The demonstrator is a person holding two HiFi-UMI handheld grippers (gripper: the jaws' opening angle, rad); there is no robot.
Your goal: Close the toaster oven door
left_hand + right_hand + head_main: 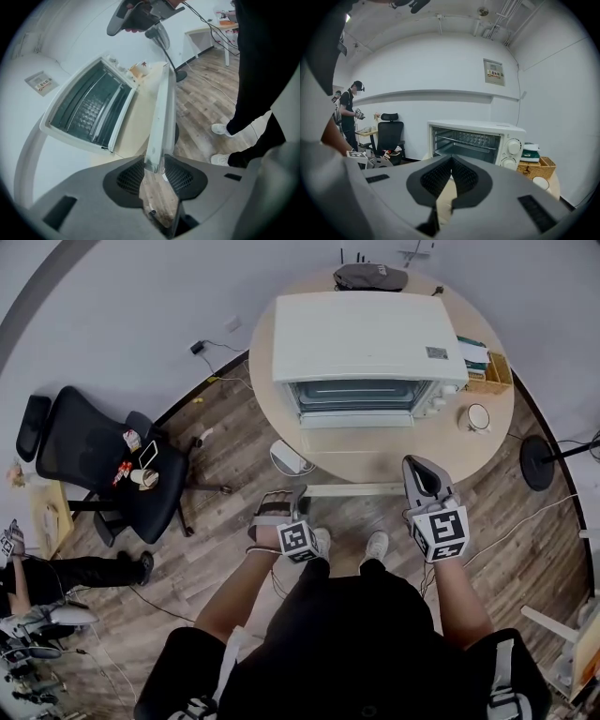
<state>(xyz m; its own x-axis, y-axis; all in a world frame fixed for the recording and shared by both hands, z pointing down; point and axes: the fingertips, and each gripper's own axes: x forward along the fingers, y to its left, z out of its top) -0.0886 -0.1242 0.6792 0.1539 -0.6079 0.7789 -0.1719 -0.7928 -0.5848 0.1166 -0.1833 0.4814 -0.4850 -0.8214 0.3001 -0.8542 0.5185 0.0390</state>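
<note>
Left gripper [154, 168] pinches the door handle [161, 117] end (lower centre), ready to lift it; right gripper [451, 176] pressed together, empty, parked clear.

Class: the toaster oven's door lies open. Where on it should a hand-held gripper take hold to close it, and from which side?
Grip the white handle bar along the door's free edge, from the person's side. It is long, thin and farthest from the toaster oven, so jaws fit across it; the left hand-held gripper clamps its left end so.
</note>
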